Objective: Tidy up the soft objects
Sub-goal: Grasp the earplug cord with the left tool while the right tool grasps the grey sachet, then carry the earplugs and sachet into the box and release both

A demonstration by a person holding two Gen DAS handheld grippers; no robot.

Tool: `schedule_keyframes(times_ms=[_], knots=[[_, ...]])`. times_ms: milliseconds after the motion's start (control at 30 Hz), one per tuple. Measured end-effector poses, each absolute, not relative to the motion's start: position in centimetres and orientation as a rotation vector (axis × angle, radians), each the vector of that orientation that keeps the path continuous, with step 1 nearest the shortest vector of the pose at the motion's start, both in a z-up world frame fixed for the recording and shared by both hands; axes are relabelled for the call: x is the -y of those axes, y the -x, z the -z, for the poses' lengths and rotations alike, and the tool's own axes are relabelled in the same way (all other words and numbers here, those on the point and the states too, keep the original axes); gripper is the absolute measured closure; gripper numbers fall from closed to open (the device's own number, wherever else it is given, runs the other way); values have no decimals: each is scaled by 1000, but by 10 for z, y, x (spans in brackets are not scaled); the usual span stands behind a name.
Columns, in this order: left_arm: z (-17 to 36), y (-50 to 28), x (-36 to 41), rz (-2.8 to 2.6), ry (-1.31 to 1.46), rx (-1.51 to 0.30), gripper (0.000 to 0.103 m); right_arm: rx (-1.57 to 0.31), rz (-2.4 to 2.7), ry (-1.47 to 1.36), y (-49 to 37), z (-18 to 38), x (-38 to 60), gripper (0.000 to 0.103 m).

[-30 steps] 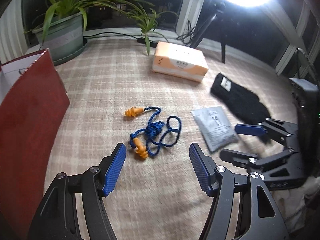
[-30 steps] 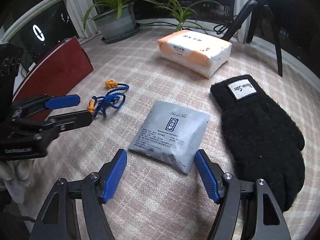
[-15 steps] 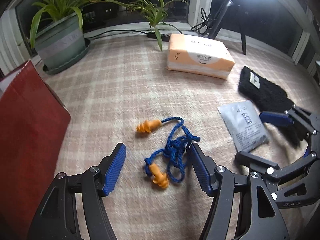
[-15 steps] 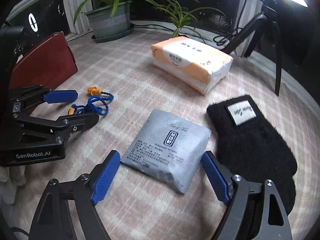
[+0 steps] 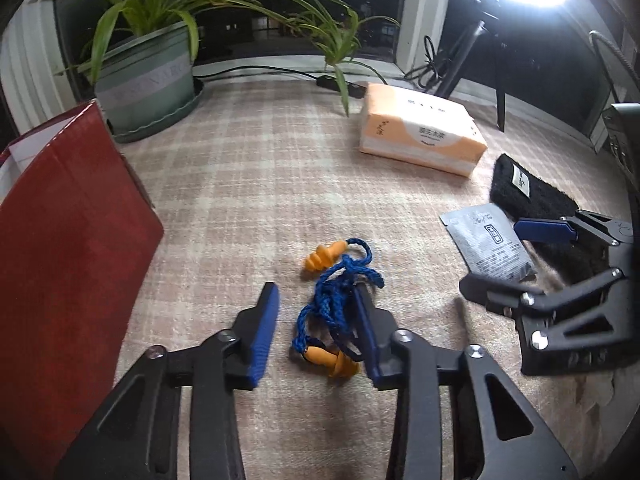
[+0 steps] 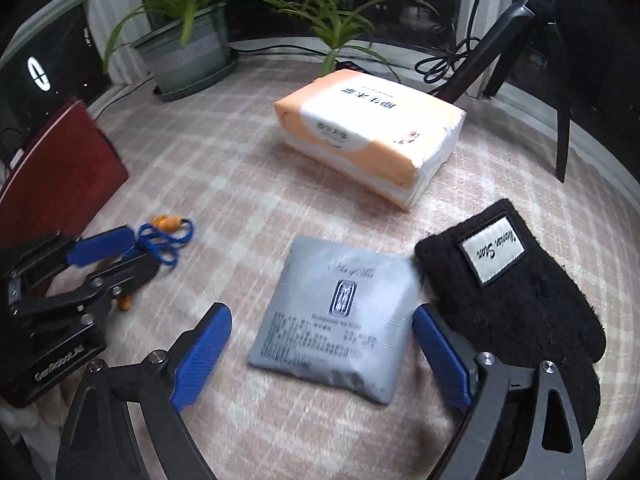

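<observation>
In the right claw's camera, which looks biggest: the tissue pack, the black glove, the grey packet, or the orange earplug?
1. Tissue pack and black glove: alike; the glove lies nearer, so unsure.
2. Grey packet.
3. Orange earplug, by far the smallest.

The left gripper (image 5: pixel 316 330) straddles the corded earplugs (image 5: pixel 334 304) on the plaid cloth (image 5: pixel 248 184), jaws apart

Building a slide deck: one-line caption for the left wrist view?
Open left gripper straddles blue-corded orange earplugs on the checked tablecloth.

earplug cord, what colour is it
Blue, joining two orange earplugs; the earplug cord shows best in the left wrist view.
</observation>
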State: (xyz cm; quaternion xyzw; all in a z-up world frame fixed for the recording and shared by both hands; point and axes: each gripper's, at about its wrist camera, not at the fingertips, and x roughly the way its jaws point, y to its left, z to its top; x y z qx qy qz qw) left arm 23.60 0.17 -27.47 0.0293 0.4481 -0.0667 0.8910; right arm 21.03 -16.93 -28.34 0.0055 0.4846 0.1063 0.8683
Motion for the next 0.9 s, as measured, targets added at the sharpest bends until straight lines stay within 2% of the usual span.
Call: schedule_keyframes(times_ms=[133,267,300,467,900], knots=[[274,-236,-4,134,-52,-926,77,-1019,-210,46,-213,283,164,24],[274,-236,-8,126,-30,-927,87,-1024,-215,39,-216,280,174,49],[273,-235,-10,127,-19,-930,88,-1027,-222,35,-217,279,177,52],[272,-231,-12,140,11,-938,93,-1031,-242,22,-212,279,185,56],[256,-208,-23,145,116,-871,94,-976,-248,-31,-183,272,190,62]])
